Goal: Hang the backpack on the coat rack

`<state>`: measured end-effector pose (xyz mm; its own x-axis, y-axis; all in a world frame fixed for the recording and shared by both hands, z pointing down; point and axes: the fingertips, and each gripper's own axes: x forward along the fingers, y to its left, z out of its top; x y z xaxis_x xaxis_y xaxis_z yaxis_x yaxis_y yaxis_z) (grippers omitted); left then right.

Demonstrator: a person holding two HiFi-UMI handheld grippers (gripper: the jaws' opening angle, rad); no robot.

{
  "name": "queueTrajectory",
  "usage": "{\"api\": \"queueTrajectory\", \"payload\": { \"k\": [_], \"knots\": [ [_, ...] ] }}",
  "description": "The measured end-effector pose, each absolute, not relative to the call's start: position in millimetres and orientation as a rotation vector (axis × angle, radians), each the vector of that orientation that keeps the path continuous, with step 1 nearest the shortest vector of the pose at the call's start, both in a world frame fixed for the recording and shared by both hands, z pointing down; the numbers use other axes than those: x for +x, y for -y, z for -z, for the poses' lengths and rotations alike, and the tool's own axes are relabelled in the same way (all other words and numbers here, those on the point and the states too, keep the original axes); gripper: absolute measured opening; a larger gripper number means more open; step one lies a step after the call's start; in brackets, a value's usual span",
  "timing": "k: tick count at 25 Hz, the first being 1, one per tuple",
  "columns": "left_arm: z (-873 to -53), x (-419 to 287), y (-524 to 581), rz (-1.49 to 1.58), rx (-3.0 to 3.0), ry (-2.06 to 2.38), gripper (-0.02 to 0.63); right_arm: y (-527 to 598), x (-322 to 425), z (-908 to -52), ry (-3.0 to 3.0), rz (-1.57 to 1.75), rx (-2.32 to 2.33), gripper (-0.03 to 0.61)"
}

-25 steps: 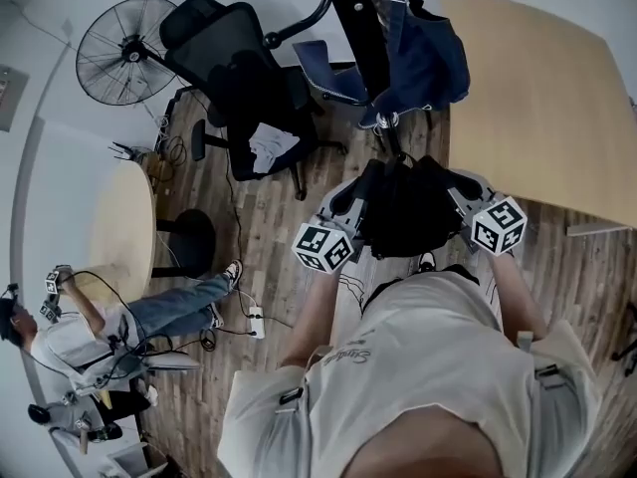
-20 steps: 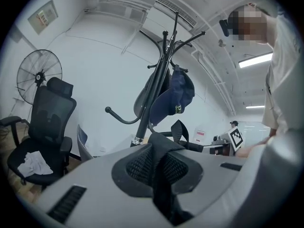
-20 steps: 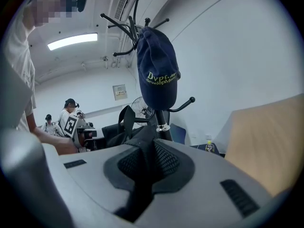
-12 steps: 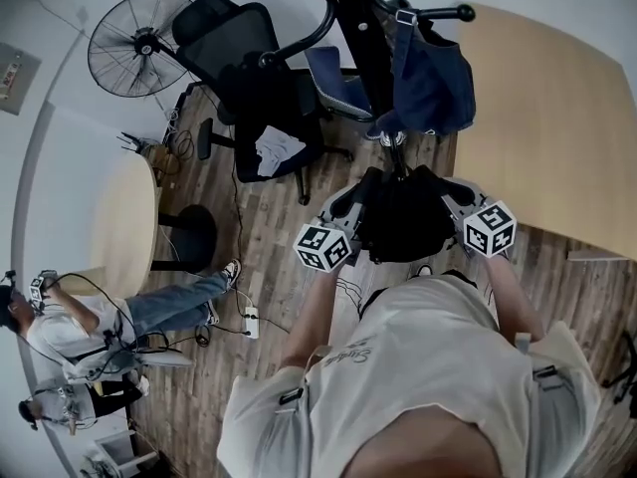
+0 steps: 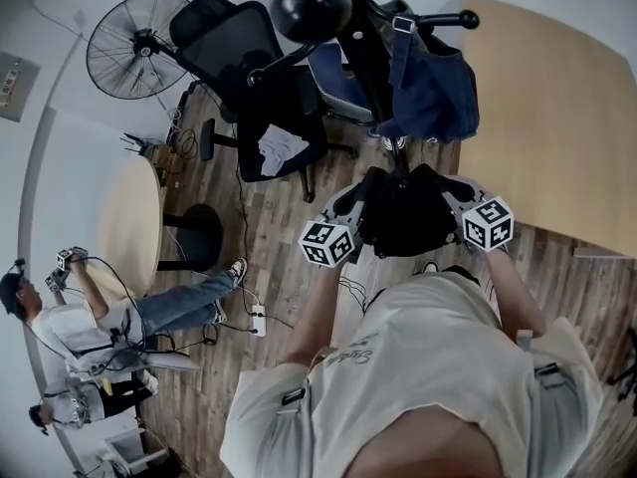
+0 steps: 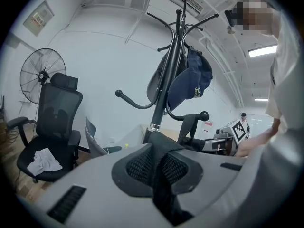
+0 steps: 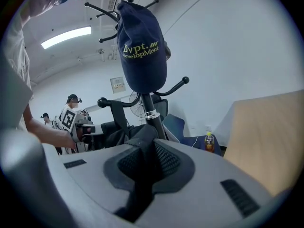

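Though clamped by L tool (image 6: 159, 167) & R tool (image 7: 146, 163), backpack (image 5: 403, 222) partly hidden.

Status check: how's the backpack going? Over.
Left hand-held gripper, right hand-held gripper shut on backpack. Its strap looks draped over lower hook. Navy cap above, clear.

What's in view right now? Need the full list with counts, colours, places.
backpack: 1, black, held between both grippers, below the rack
coat rack: 1, black, top centre
cap: 1, navy, hanging on the rack
office chair: 1, black, left of the rack
cloth: 1, white, on the chair seat
fan: 1, black, upper left
round table: 1, light wood, left
large table: 1, light wood, right
bottle: 1, amber, near the large table
seated person: 1, jeans, lower left
left gripper: 1, grey, shut on backpack
right gripper: 1, grey, shut on backpack
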<state>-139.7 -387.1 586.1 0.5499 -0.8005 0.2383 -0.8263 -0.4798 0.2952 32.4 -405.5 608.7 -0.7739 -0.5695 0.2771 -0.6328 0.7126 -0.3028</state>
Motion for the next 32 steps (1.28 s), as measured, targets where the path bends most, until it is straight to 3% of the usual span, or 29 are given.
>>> {"api": "queueTrajectory", "payload": {
  "k": [9, 13, 23, 32],
  "knots": [
    [-598, -143, 397, -0.134, 2.396, 1.323, 0.044, 417, 35, -618, 2.583, -0.36, 1.049, 0.037],
    [-601, -144, 396, -0.227, 2.386, 1.335, 0.063, 416, 48, -617, 2.46, -0.324, 1.14, 0.138],
    [-596, -167, 365, -0.244, 2.35, 1.338, 0.066, 385, 73, -607, 2.416, -0.478, 1.332, 0.135],
    [-576, -158, 306, -0.326, 2.483, 1.298, 0.066, 319, 51, -576, 2.475, -0.468, 1.333, 0.084]
  ]
}}
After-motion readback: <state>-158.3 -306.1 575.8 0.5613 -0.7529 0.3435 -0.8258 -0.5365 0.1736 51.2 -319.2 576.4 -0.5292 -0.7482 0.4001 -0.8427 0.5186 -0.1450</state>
